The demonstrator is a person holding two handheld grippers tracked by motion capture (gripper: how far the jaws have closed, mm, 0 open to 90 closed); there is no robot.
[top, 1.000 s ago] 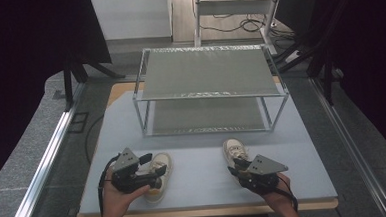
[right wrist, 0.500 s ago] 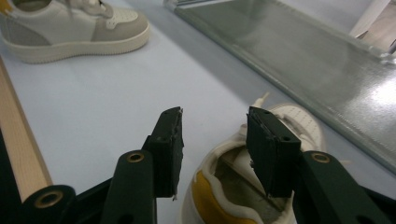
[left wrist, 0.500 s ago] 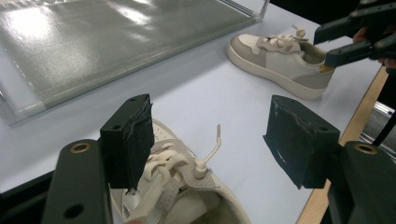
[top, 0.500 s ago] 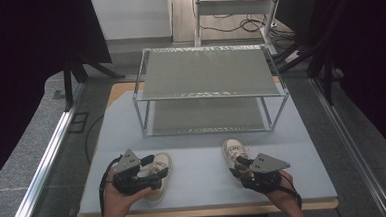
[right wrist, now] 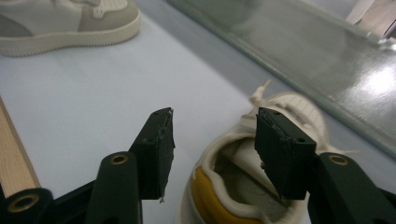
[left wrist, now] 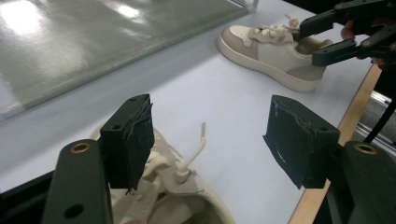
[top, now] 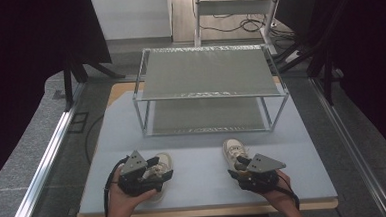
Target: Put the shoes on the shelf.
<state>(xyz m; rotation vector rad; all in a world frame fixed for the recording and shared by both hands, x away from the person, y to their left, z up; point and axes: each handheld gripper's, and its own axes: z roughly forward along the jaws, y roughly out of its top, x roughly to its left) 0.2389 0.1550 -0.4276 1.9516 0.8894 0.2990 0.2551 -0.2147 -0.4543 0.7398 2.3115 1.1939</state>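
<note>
The left tongs (left wrist: 210, 142) are released, with a wide gap between the jaws, and they hang just above the left shoe (left wrist: 177, 196), whose white lace lies between them. The right tongs (right wrist: 212, 149) are also released, and their jaws stand over the heel opening of the right shoe (right wrist: 261, 154), which shows a yellow lining inside. Both shoes rest on the pale blue surface (top: 209, 167), well apart from each other. Behind them stands a metal rack (top: 210, 87) with two shelves.
</note>
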